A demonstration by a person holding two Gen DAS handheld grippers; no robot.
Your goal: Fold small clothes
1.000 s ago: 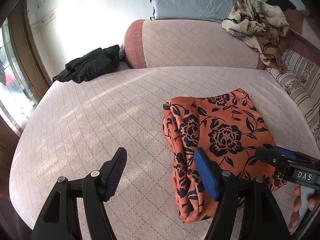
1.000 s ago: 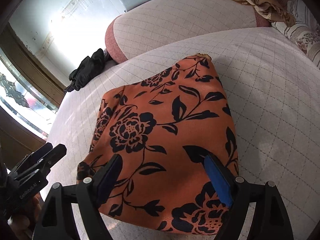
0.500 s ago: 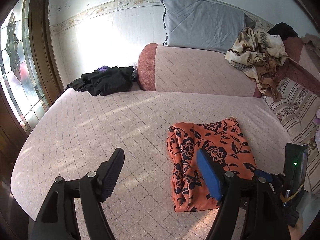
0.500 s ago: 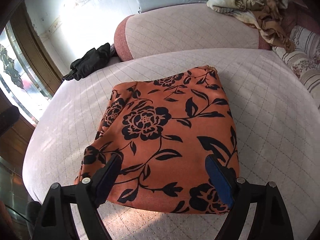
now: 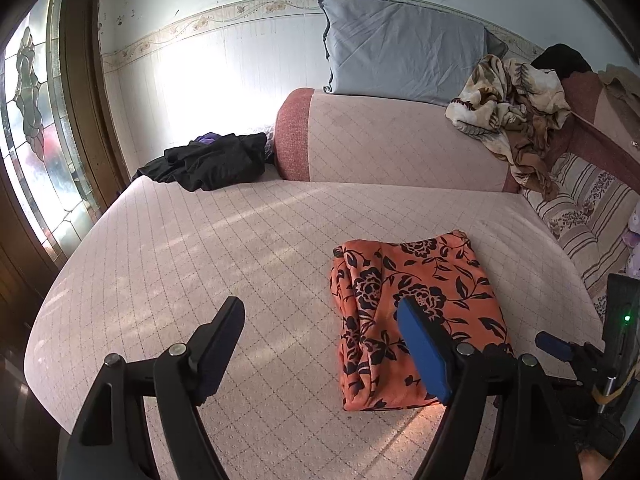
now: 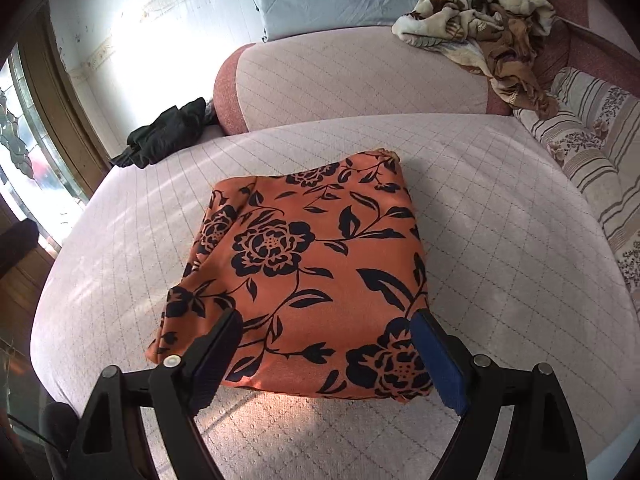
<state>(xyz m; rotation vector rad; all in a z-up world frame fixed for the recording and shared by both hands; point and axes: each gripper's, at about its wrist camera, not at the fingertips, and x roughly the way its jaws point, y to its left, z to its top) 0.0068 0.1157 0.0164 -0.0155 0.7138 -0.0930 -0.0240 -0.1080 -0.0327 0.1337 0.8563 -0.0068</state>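
The folded orange garment [image 6: 320,264] is thin, smooth printed cloth with a faint sheen. Beneath it the bed cover [image 5: 200,248] is matt pink quilted fabric, stitched in diamonds, its near edge nubbly. Each claw, left [image 5: 332,344] and right [image 6: 326,360], has matt black plastic arms with bright metal rivets; one pad is blue, probably rubber. The black clothing [image 5: 212,160] looks soft and dull. The pillow [image 5: 404,60] is creased grey-blue cotton. The blanket [image 6: 480,12] is fleecy. The window frame [image 5: 86,92] is varnished wood.
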